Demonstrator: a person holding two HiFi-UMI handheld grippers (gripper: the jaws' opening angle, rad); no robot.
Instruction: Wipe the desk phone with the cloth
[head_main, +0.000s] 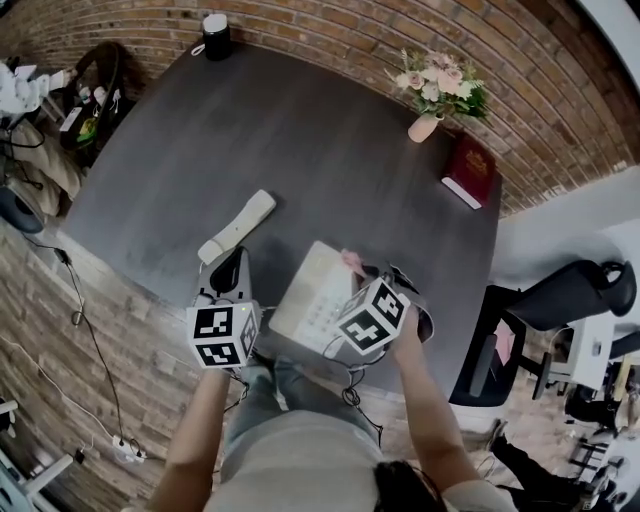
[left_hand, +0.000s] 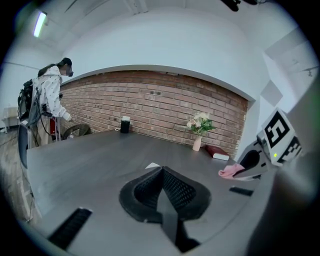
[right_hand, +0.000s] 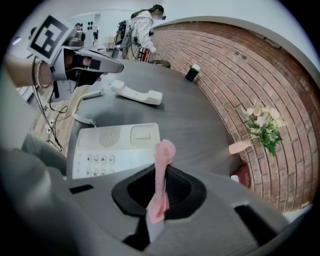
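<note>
The white desk phone base (head_main: 312, 298) (right_hand: 117, 147) sits at the near edge of the dark table (head_main: 300, 150), its handset (head_main: 237, 227) (right_hand: 136, 93) lying off the cradle to the left. My right gripper (head_main: 352, 266) (right_hand: 161, 172) is shut on a pink cloth (right_hand: 162, 170) (head_main: 352, 264) (left_hand: 230, 171), held over the phone's right side. My left gripper (head_main: 228, 272) (left_hand: 161, 189) is shut and holds nothing, just left of the phone and near the handset's end.
A vase of flowers (head_main: 436, 92) and a red book (head_main: 469, 171) stand at the far right of the table. A black cup (head_main: 216, 36) is at the far edge. Office chairs (head_main: 560, 300) stand to the right. A person (left_hand: 50, 100) stands off in the room.
</note>
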